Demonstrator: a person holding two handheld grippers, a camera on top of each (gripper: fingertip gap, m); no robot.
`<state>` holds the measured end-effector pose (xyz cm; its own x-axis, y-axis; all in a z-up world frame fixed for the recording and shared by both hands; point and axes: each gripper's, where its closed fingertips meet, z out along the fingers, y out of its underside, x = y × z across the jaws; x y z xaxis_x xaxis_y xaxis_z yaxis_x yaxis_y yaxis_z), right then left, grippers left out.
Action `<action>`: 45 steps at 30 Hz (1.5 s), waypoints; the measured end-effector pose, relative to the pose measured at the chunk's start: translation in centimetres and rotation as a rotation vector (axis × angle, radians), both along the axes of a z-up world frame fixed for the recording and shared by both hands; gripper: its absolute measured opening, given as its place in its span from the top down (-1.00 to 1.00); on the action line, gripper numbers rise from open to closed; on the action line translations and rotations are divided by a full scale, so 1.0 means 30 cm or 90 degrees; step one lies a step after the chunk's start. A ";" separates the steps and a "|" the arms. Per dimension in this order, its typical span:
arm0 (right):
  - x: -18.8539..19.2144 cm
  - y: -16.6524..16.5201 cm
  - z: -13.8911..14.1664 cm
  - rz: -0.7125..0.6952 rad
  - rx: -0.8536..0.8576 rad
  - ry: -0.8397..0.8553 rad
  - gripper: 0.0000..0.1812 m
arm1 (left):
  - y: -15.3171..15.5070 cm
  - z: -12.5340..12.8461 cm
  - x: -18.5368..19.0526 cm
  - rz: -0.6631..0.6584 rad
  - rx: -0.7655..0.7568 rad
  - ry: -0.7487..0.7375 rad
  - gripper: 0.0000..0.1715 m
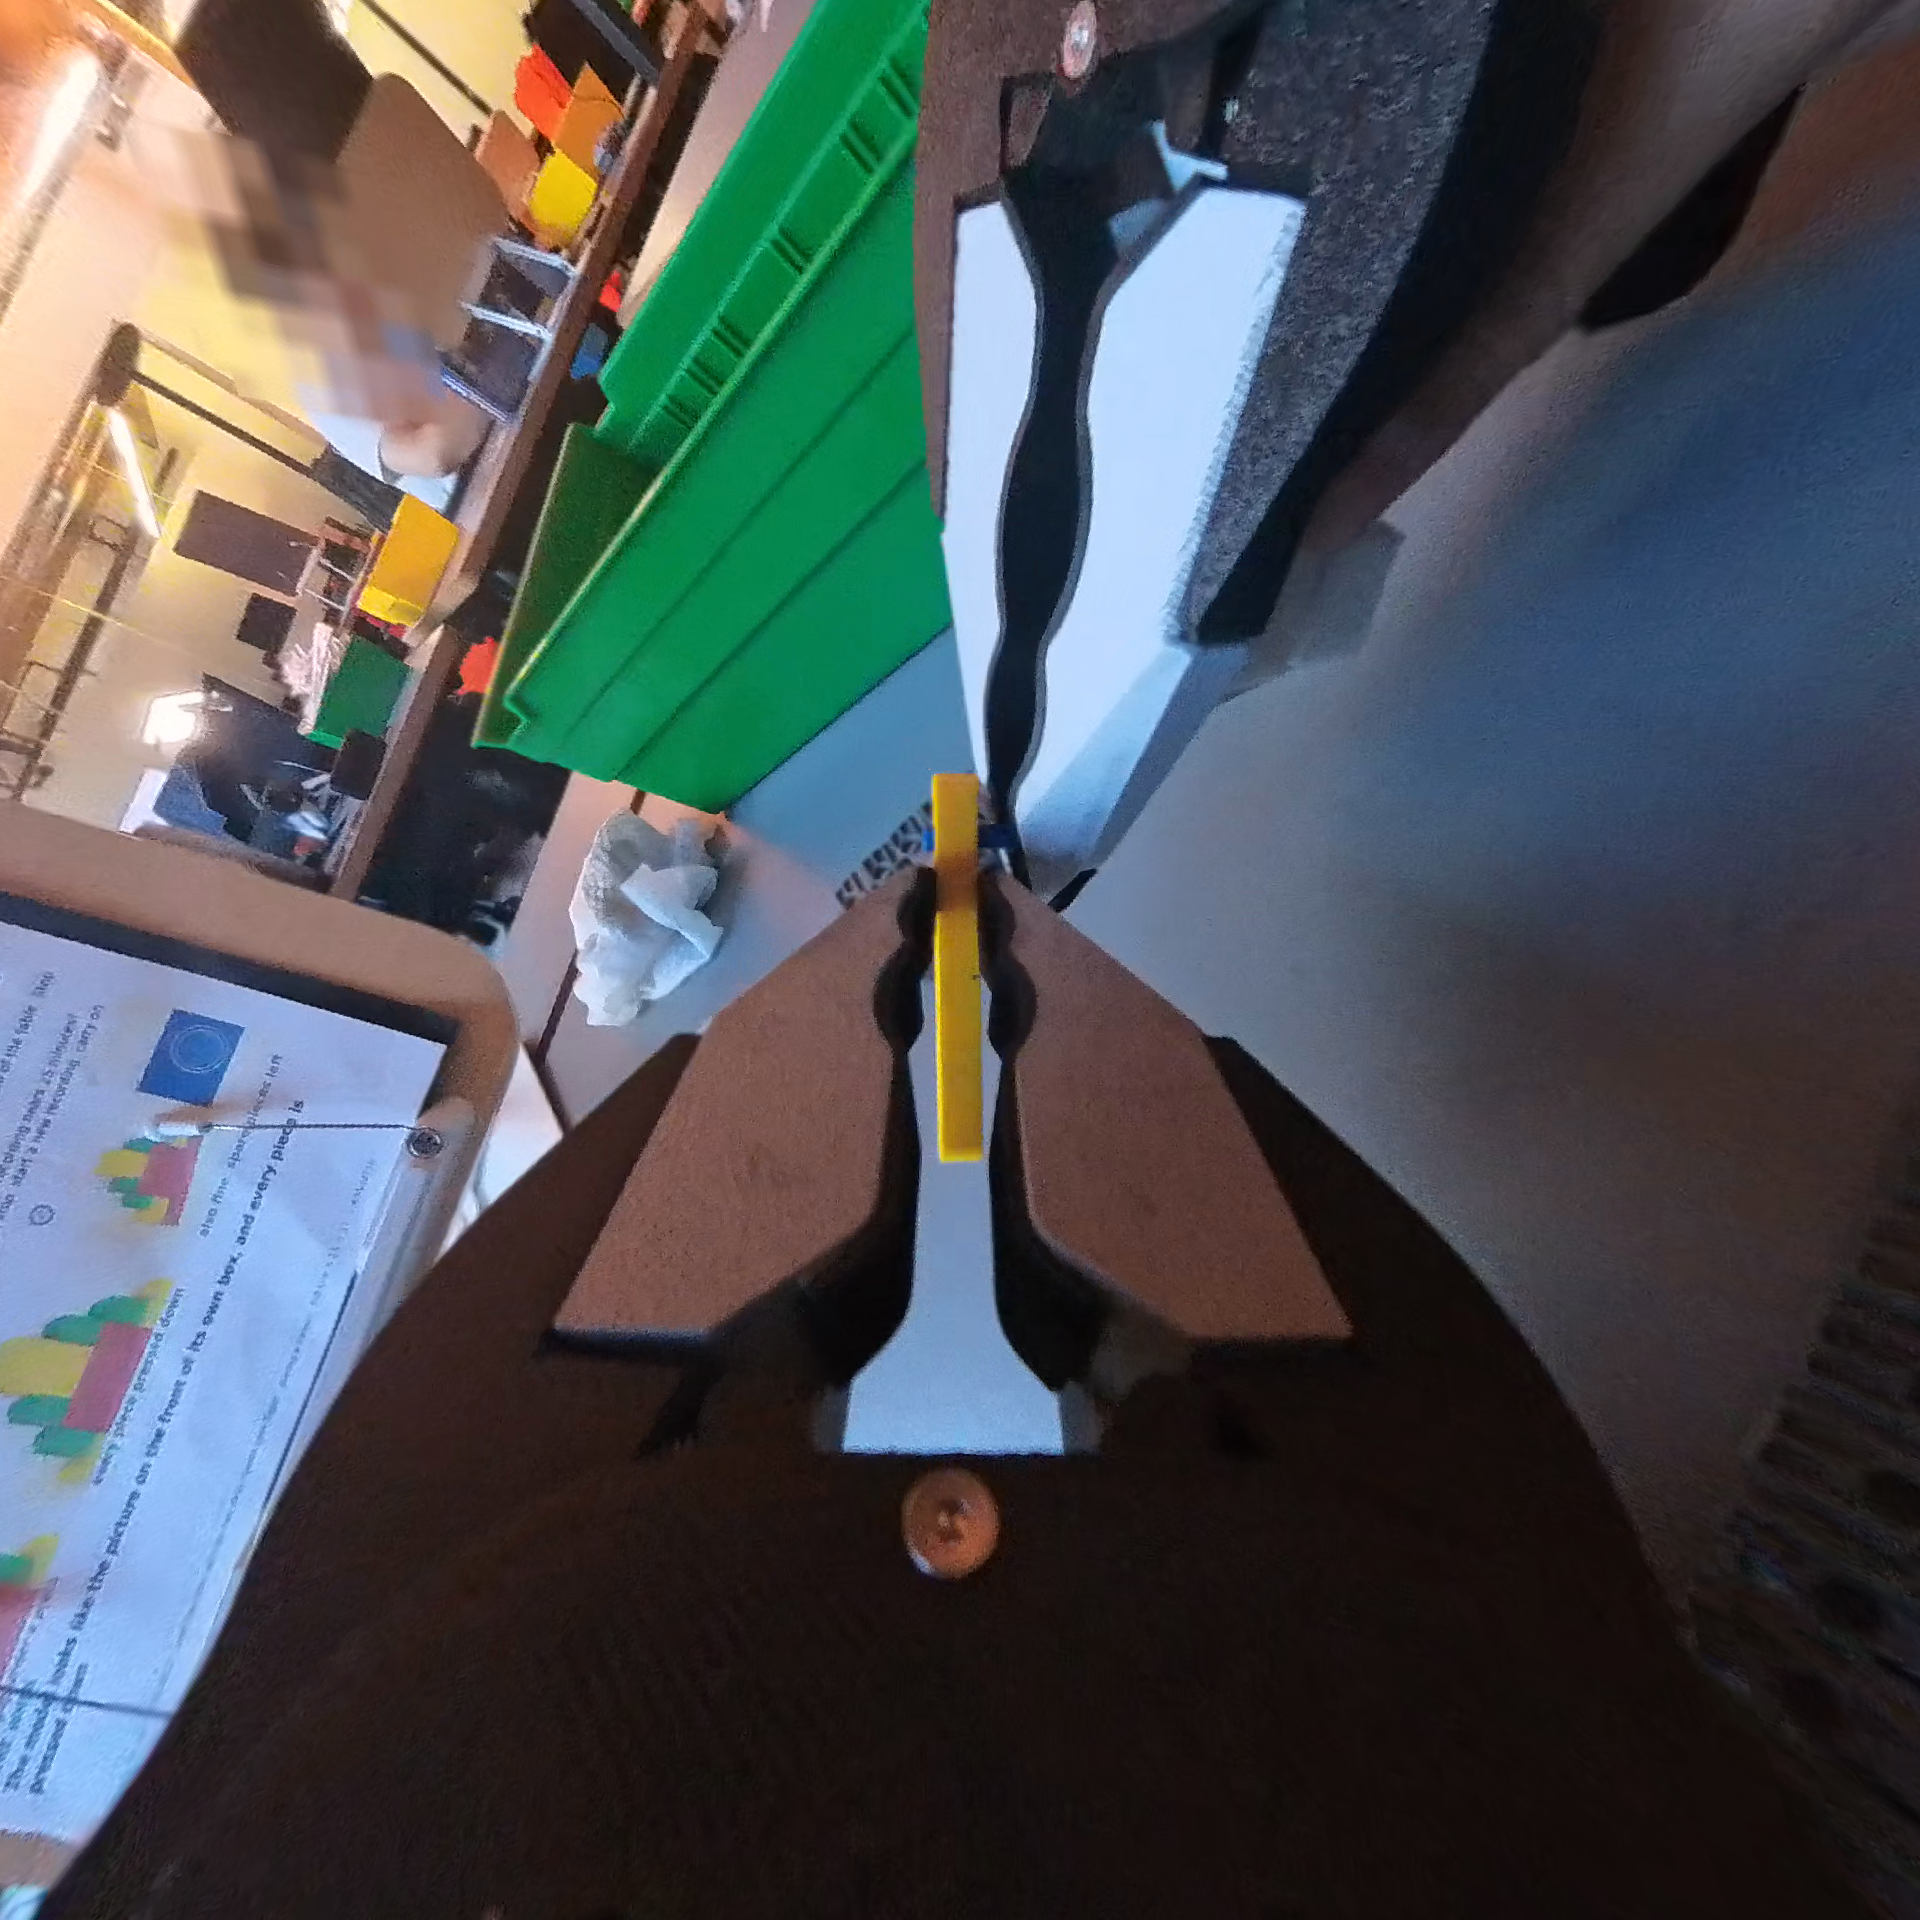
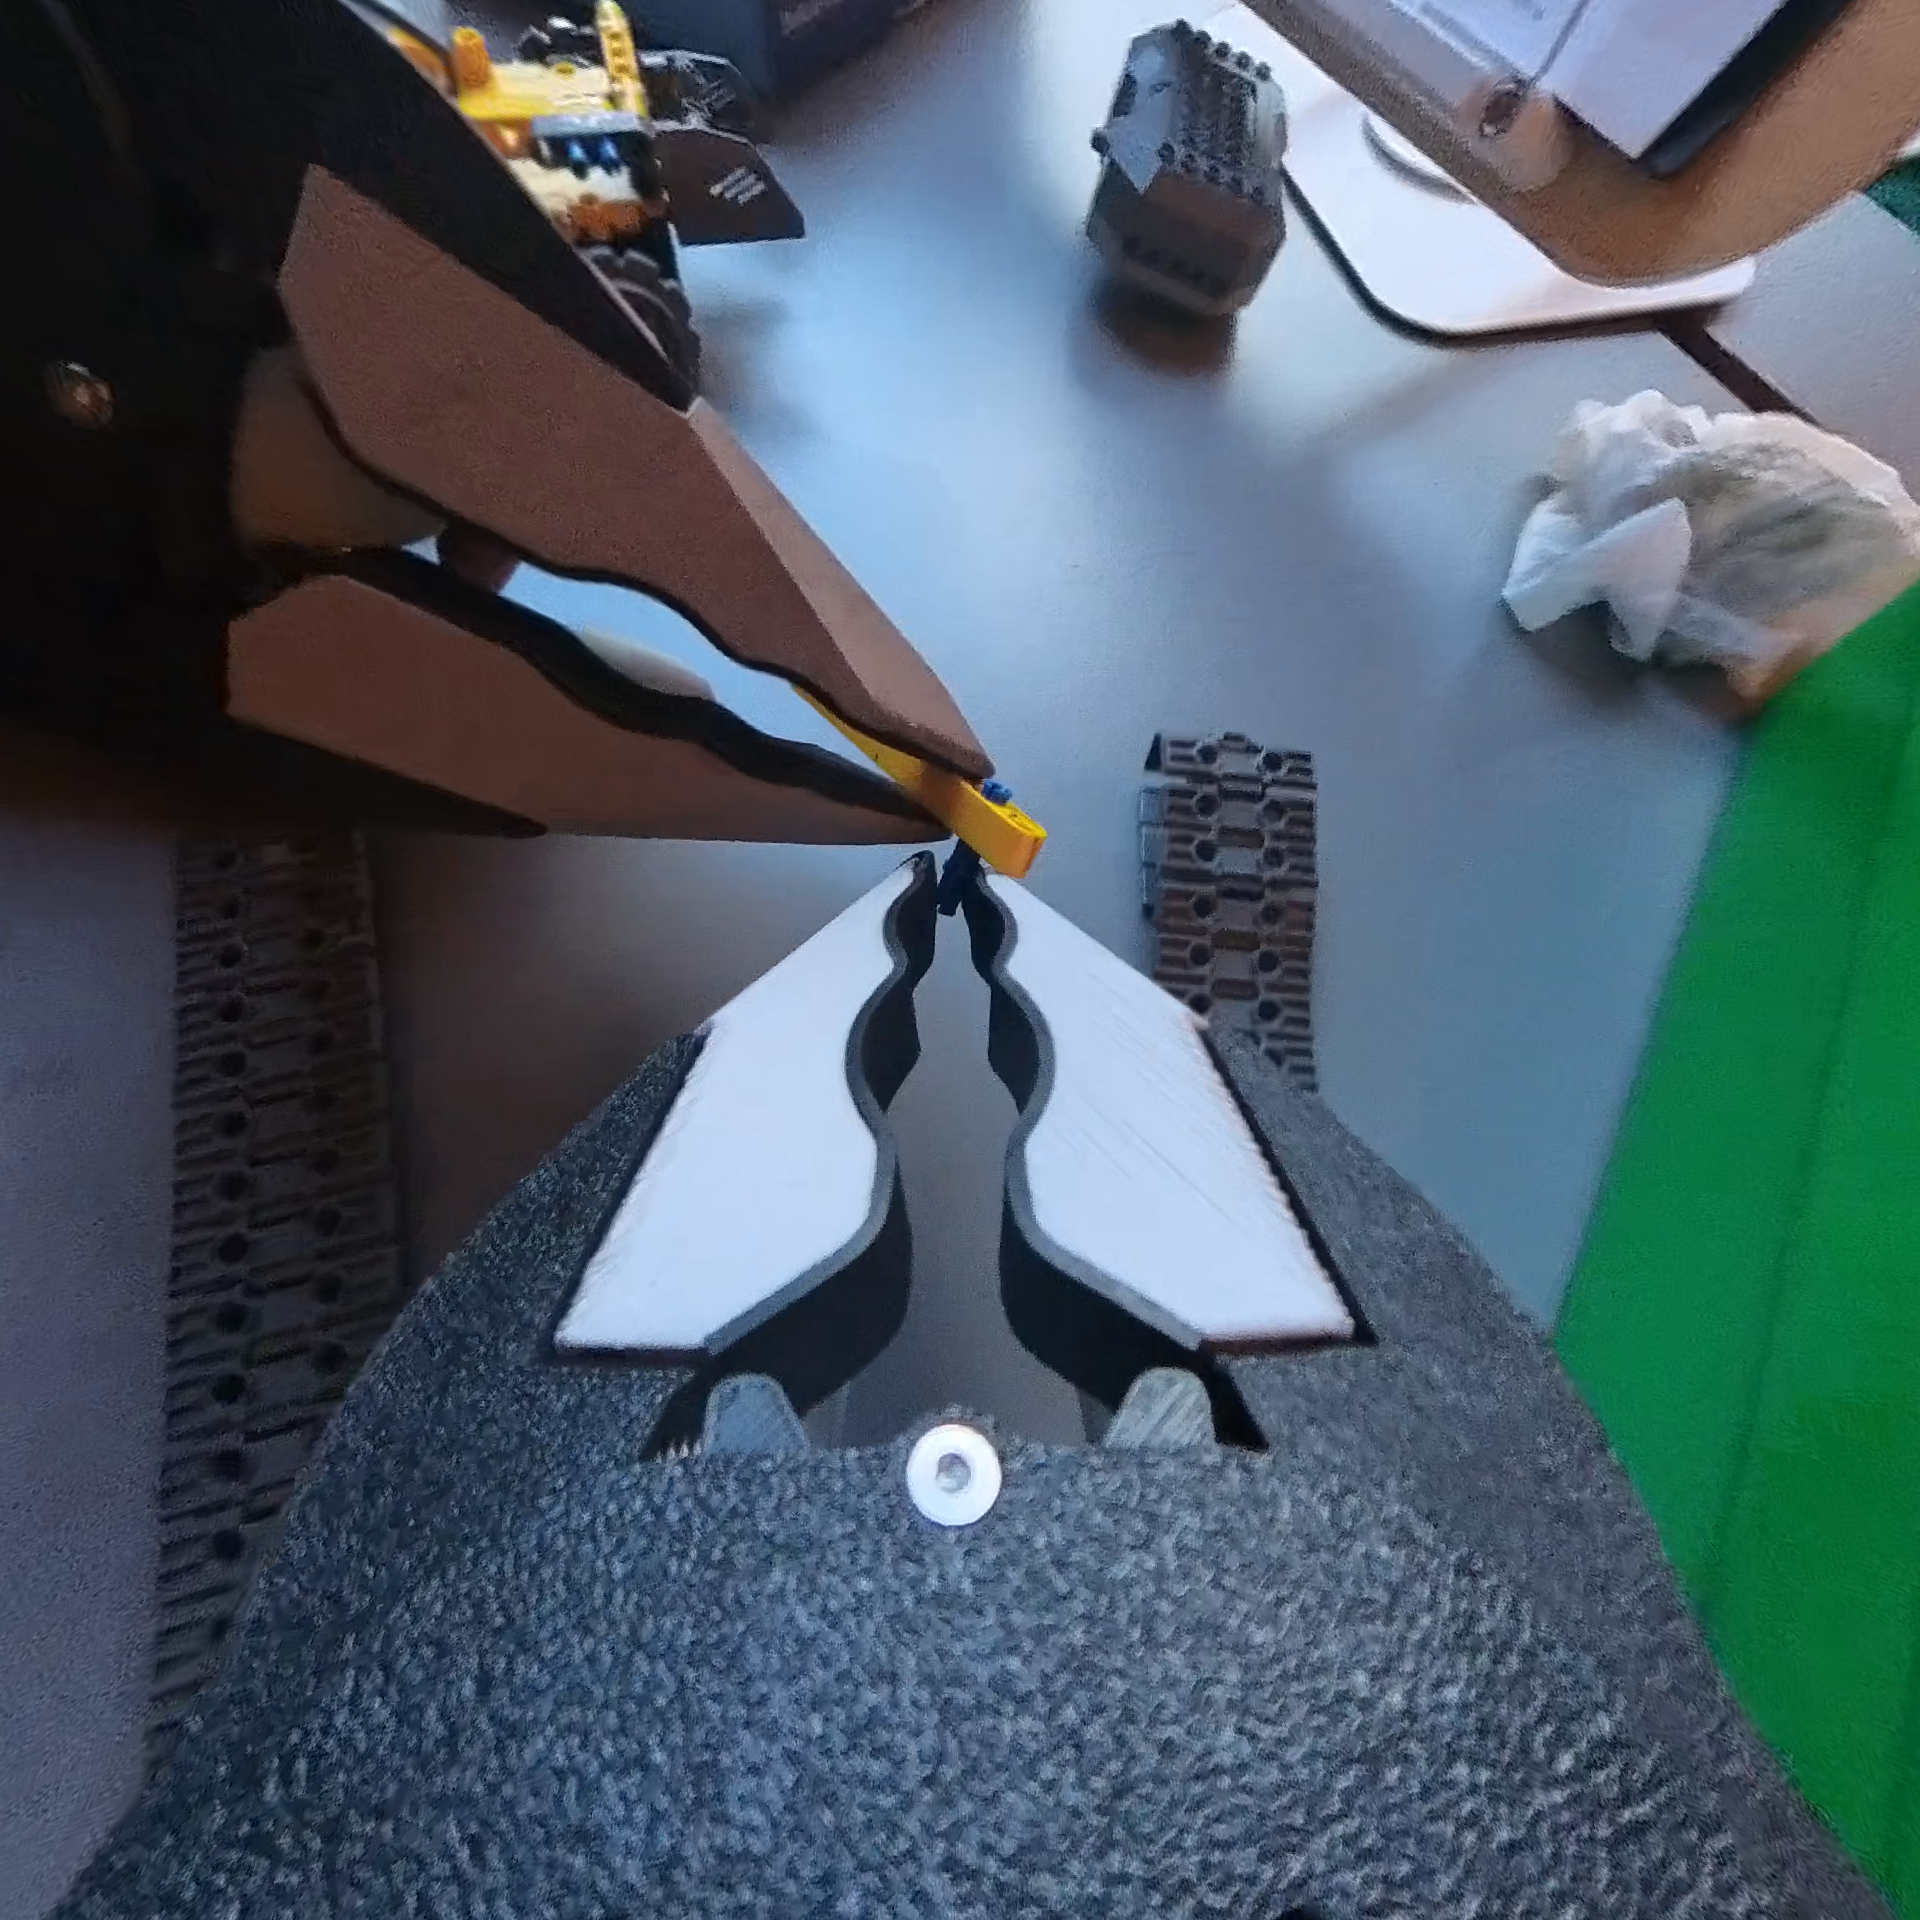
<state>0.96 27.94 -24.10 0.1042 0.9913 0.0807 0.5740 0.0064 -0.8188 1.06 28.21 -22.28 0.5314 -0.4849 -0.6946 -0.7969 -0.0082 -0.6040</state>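
Note:
My left gripper (image 1: 956, 894), with brown fingers, is shut on a thin yellow beam (image 1: 957, 977) that sticks out past its tips. My right gripper (image 2: 951, 883), with white fingers, is shut on a small dark blue pin (image 2: 954, 878) whose end meets the yellow beam's tip (image 2: 1003, 831). The two grippers meet tip to tip above the grey table (image 2: 1039, 520). In the left wrist view the right gripper (image 1: 1003, 821) comes in from above, and the blue pin (image 1: 992, 836) shows beside the beam. In the right wrist view the left gripper (image 2: 951, 805) comes in from the left.
A green bin (image 1: 748, 499) stands close by, also at the right edge (image 2: 1766, 1143). A crumpled white tissue (image 2: 1683, 540), a dark tread strip (image 2: 1231, 894), a second strip (image 2: 275, 1143), a grey brick block (image 2: 1184, 197), a yellow brick vehicle (image 2: 582, 114) and an instruction board (image 1: 208, 1195) surround the grippers. The grippers are tip to tip, or close to it. Both grippers' tips are roughly 25 cm from the grey brick block (image 2: 1184, 197).

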 end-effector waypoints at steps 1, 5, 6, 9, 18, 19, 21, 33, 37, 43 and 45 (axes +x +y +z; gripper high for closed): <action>0.011 -0.006 -0.012 -0.016 0.013 -0.015 0.97 | -0.008 -0.011 0.008 0.006 -0.009 0.006 0.93; 0.073 -0.036 -0.051 -0.074 0.033 -0.087 0.95 | -0.050 -0.068 0.061 0.027 -0.141 -0.035 0.92; 0.101 -0.027 -0.020 -0.117 0.042 -0.073 0.91 | -0.050 -0.051 0.068 0.031 -0.152 -0.056 0.93; 0.286 -0.024 0.166 -0.265 0.059 0.045 0.69 | -0.040 -0.018 0.045 0.071 -0.170 -0.060 0.92; 1.096 -0.543 0.273 -0.278 -0.165 0.474 0.74 | -0.073 -0.035 -0.026 0.154 -0.145 -0.086 0.92; 1.186 -0.561 0.222 -0.318 -0.159 0.474 0.76 | -0.076 -0.044 -0.030 0.160 -0.144 -0.091 0.92; 1.346 -0.580 0.123 -0.390 -0.167 0.482 0.79 | -0.083 -0.070 -0.027 0.167 -0.157 -0.100 0.92; 1.713 -0.811 -0.377 -0.535 -0.259 0.440 0.84 | -0.091 -0.146 -0.002 0.177 -0.231 -0.129 0.92; 1.775 -0.862 -0.506 -0.583 -0.272 0.474 0.87 | -0.068 -0.171 -0.017 0.198 -0.254 -0.114 0.93; 1.813 -0.919 -0.647 -0.617 -0.296 0.467 0.89 | -0.040 -0.176 -0.043 0.229 -0.265 -0.134 0.92; 1.818 -0.935 -0.664 -0.622 -0.285 0.464 0.89 | -0.037 -0.178 -0.044 0.228 -0.270 -0.140 0.92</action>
<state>55.49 -0.12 -44.03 0.6745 0.4064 -0.6163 -0.3900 -0.5127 -0.7649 -0.25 27.09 -27.62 0.8230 -0.4595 -0.3340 -0.5560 -0.5308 -0.6396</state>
